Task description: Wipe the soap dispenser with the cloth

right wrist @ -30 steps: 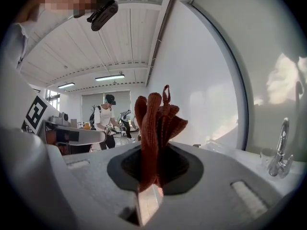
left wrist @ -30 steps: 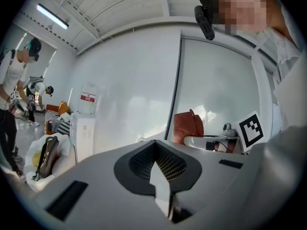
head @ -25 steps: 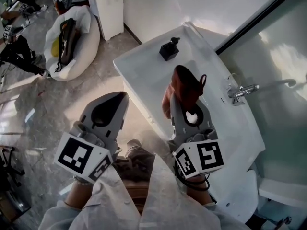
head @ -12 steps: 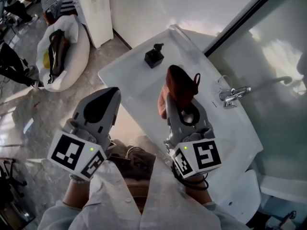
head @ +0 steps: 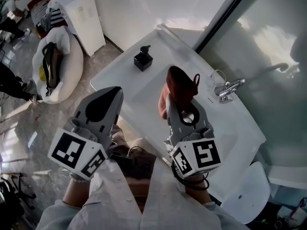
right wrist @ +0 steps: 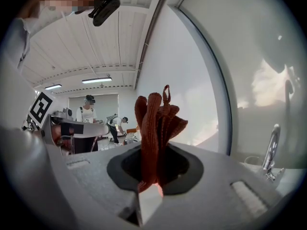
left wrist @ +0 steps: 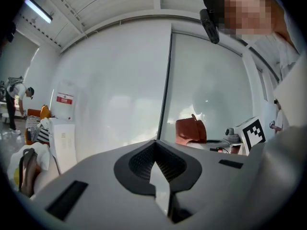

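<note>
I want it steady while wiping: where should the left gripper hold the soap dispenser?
Probably take the soap dispenser by its squat, blocky body, from the left: flat sides suit the jaws, leaving the pump on top free for the cloth.

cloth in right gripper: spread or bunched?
Bunched. The cloth stands up in tight vertical folds, clamped in the right gripper; no part lies flat.
</note>
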`<state>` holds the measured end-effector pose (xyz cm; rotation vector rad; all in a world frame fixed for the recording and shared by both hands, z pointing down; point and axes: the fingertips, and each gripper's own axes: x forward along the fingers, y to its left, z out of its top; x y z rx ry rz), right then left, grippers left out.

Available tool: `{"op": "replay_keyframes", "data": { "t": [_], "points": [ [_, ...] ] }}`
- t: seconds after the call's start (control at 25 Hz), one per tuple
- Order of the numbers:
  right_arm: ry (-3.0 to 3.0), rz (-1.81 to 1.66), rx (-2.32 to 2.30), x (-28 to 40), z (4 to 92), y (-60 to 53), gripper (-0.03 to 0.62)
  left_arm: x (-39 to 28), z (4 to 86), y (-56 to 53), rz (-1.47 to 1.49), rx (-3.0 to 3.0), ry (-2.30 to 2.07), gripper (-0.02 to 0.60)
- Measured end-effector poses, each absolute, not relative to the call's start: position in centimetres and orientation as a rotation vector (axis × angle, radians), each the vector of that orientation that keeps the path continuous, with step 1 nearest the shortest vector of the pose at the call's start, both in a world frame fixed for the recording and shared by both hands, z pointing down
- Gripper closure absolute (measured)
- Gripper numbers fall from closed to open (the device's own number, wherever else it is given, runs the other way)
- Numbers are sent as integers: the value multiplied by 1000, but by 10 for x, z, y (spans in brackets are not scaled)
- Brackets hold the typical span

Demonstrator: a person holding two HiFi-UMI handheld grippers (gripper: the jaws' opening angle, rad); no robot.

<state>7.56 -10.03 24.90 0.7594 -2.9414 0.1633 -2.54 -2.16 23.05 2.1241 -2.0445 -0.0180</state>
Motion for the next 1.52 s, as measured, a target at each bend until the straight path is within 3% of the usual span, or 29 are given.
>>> {"op": "replay_keyframes", "data": {
  "t": [0.48,1.52],
  "points": [
    [-2861,161,967,72,258,-133,539,-36,237,-69,26,2284,-1876,578],
    [-2468,112,1253,-50,312,-216,539,-143,276,-158,152,2466,-1410,578]
  ]
}}
